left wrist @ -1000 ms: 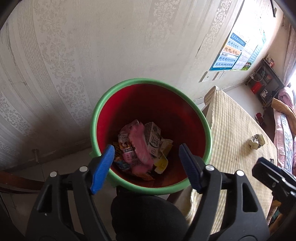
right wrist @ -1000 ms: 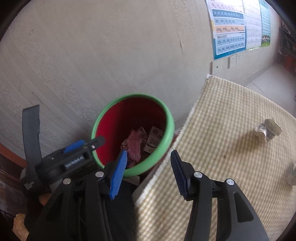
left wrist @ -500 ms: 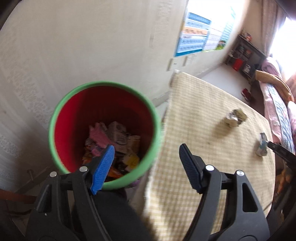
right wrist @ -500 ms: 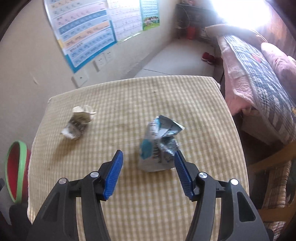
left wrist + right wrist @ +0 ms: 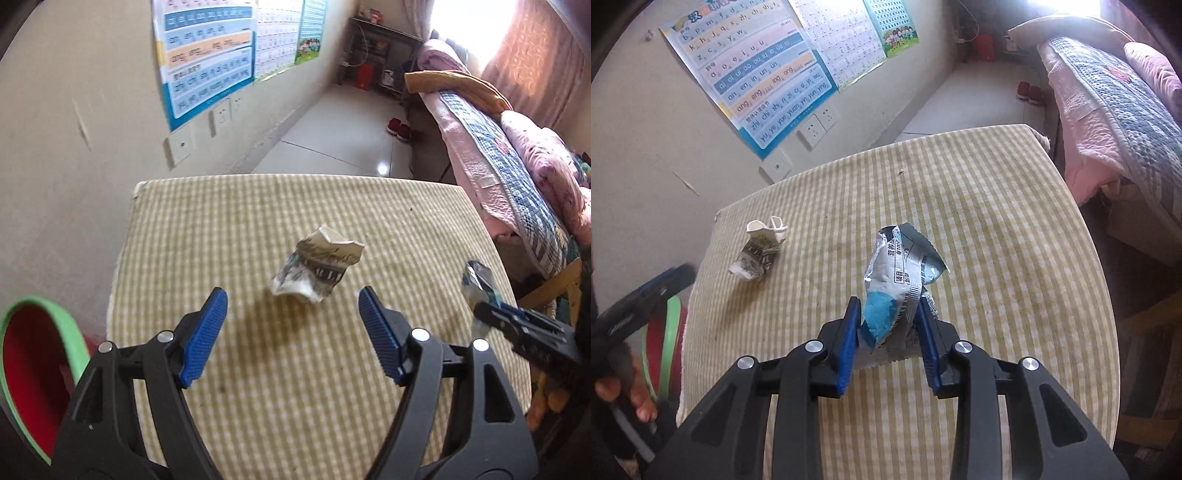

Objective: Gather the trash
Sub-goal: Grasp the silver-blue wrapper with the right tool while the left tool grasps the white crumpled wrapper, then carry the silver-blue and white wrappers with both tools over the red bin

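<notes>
Now right tongs (image 5: 888,325) closed on foil wrapper (image 5: 899,273), left tongs (image 5: 291,328) spread

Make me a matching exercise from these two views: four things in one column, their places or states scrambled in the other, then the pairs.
Things
1. silver-and-blue foil wrapper
2. crumpled paper carton
3. left gripper
4. red bucket with green rim

States
A. open, empty, just short of the carton
B. lying free on the checked tablecloth
C. beside the table's left edge, below the tabletop
D. pinched in the right gripper

Pairs: 1-D, 2-B, 3-A, 4-C
</notes>
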